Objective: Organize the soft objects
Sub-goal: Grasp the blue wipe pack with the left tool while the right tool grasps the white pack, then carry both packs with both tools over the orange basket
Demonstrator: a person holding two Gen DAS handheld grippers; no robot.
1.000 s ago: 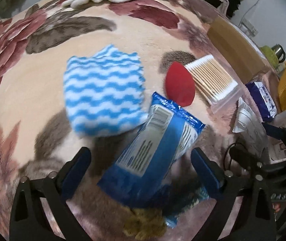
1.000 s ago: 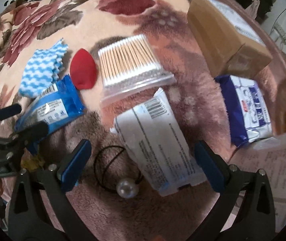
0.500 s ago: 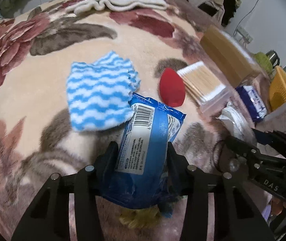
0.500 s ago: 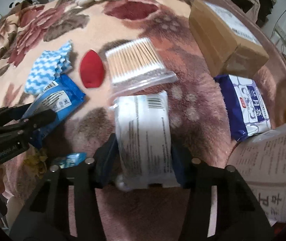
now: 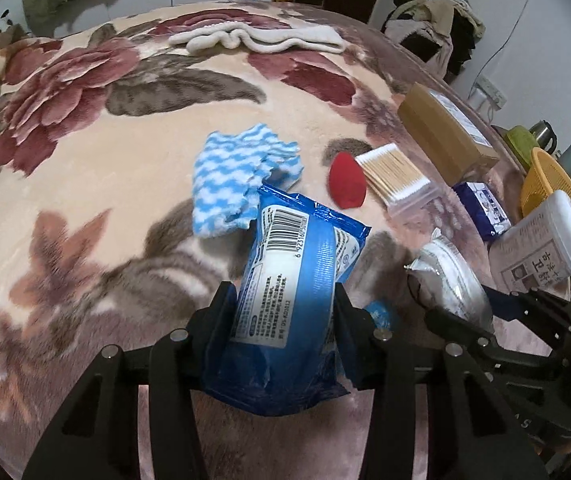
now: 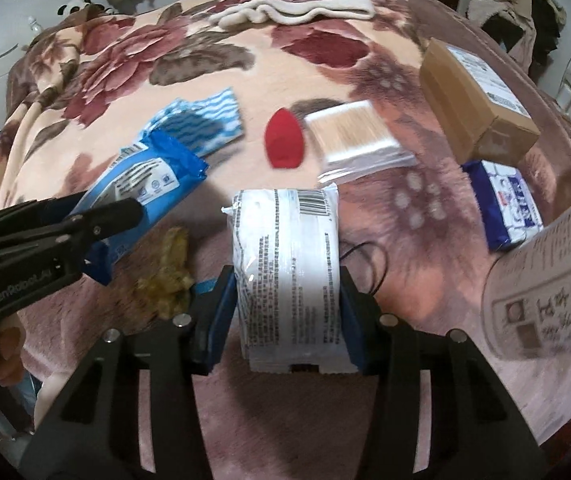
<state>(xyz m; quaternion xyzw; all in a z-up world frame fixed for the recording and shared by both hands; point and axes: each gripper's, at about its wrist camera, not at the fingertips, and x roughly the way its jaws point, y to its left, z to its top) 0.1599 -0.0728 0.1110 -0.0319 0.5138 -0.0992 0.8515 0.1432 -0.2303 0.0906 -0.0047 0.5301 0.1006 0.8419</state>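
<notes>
From my left wrist camera, the left gripper (image 5: 285, 312) has its jaws clamped on a blue wipes pack (image 5: 285, 280), lifted off the floral blanket (image 5: 85, 160) of the bed, its free end pointing toward the blue-and-white wavy cloth (image 5: 237, 176). I judge the pack soft and fairly light with a slick film skin: it bulges between the pads, so a hold across the middle, as now, seems safer than at a crimped end. Its lower end is hidden behind the jaws, and a small blue item just right of it is mostly covered. Beyond lie a red sponge (image 5: 347, 184), a box of cotton swabs (image 5: 397, 176) and a cardboard box (image 5: 445, 132); the far right is crowded and hard to read. From my right wrist camera, the right gripper (image 6: 287, 300) is closed on a white plastic-wrapped pack (image 6: 287, 268), also held clear of the blanket. It looks squashy, light and slippery too, gripped across its width. A thin black hair tie (image 6: 365, 264) peeks out behind it, mostly hidden. A yellowish clump (image 6: 169, 276) at left I cannot identify, the swabs are blurred, and the printed paper at right is cut off.
</notes>
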